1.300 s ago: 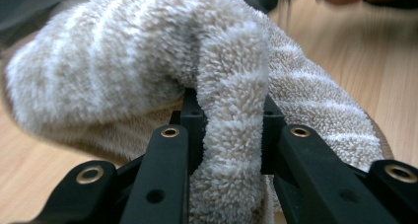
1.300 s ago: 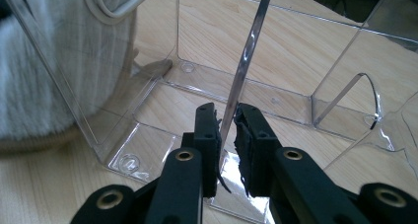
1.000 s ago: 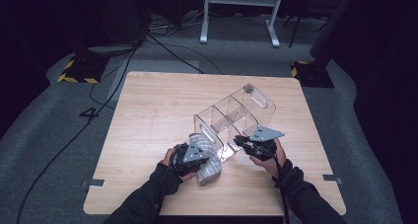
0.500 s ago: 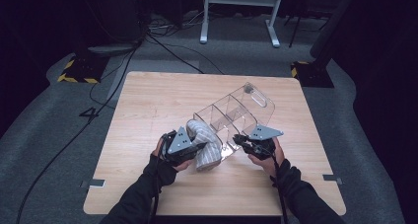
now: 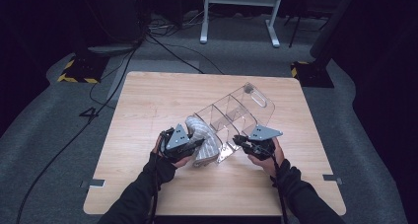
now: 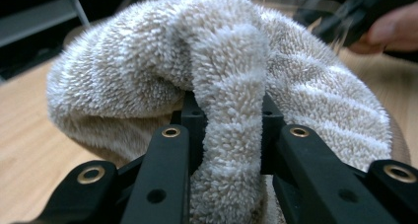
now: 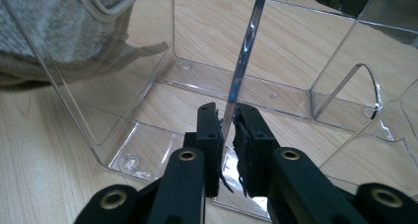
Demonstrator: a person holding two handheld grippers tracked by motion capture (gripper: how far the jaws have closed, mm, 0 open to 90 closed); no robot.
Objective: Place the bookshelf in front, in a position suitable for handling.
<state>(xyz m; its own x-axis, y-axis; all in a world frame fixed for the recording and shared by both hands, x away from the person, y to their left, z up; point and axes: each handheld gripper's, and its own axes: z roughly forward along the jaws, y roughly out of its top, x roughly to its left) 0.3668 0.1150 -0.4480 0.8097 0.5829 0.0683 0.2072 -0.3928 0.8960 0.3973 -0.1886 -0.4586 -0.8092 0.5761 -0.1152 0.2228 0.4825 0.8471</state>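
Lifted towel [image 6: 231, 86], fluffy, beige with pale stripes, bunched beside clear organizer [image 5: 236, 118].

Wooden table [image 5: 148, 105] at frame centre. Clear plastic organizer [image 5: 236, 116] tipped on it, running from centre toward upper right. Left gripper [image 5: 183, 144] at lower centre, clamped on a striped fuzzy towel [image 5: 204, 141] against the organizer's near end. Right gripper [image 5: 249, 144] just right, pinching the organizer's wall.
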